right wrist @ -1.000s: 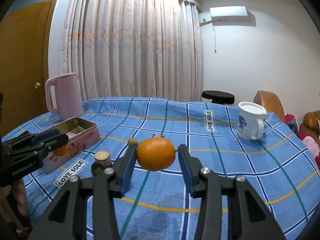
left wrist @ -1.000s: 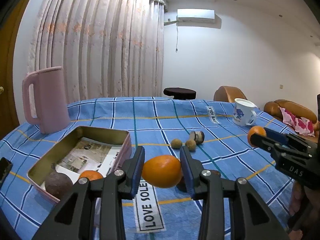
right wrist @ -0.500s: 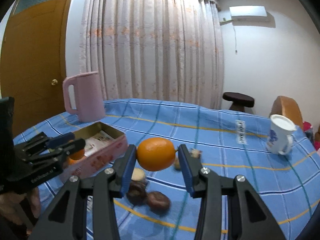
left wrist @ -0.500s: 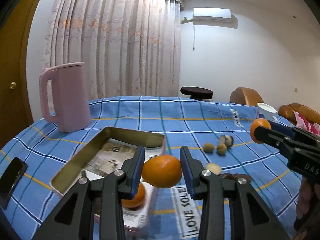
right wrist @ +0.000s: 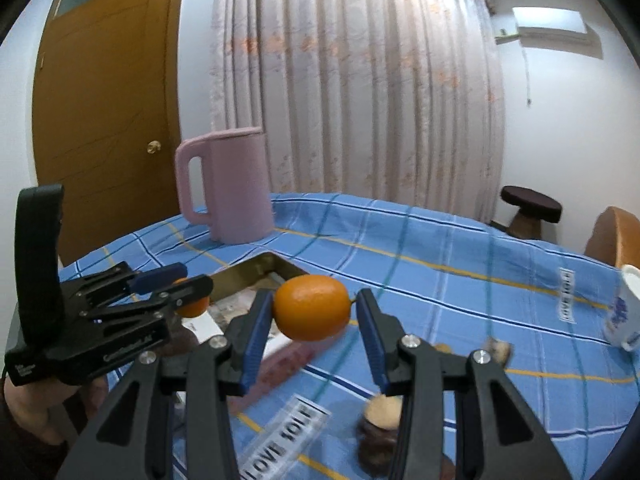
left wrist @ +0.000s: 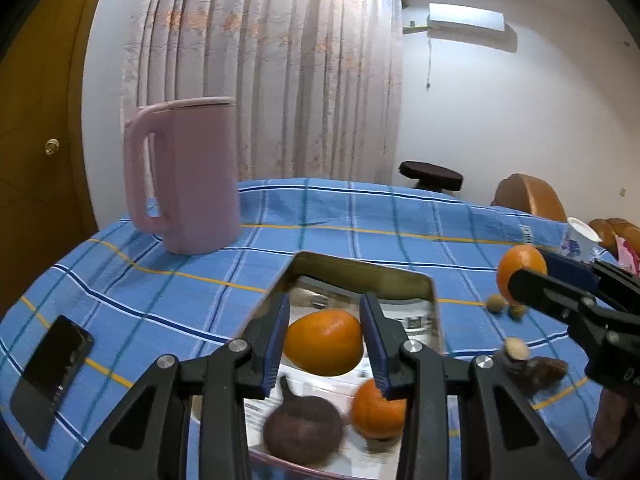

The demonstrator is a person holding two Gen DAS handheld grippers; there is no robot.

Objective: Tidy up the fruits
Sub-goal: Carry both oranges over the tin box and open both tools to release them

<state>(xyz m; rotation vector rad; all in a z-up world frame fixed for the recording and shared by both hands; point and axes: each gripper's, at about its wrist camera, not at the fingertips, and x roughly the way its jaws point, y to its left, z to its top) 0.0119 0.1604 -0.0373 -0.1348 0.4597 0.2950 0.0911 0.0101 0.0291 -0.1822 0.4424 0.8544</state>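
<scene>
The left gripper [left wrist: 324, 336] is clamped on an orange [left wrist: 323, 342], carried above the open metal tin [left wrist: 360, 276], which serves as landmark. Inside the tin, at its near end, lie a dark round fruit [left wrist: 303, 432] and a smaller orange fruit [left wrist: 376, 408] on a printed paper lining. The right gripper [right wrist: 314, 312] grips a second orange [right wrist: 312, 307] just to the right of the tin, above the blue checked tablecloth [right wrist: 440, 264]. Right of the tin, on the cloth, lie small tan fruits [left wrist: 496, 303] and a darker brown item [left wrist: 536, 370], blurred. Behind the tin stands a pink jug [left wrist: 184, 172], upright. Left of the tin a black phone [left wrist: 52, 368] lies flat. Far right of the tin stands a white mug [right wrist: 624, 312].
</scene>
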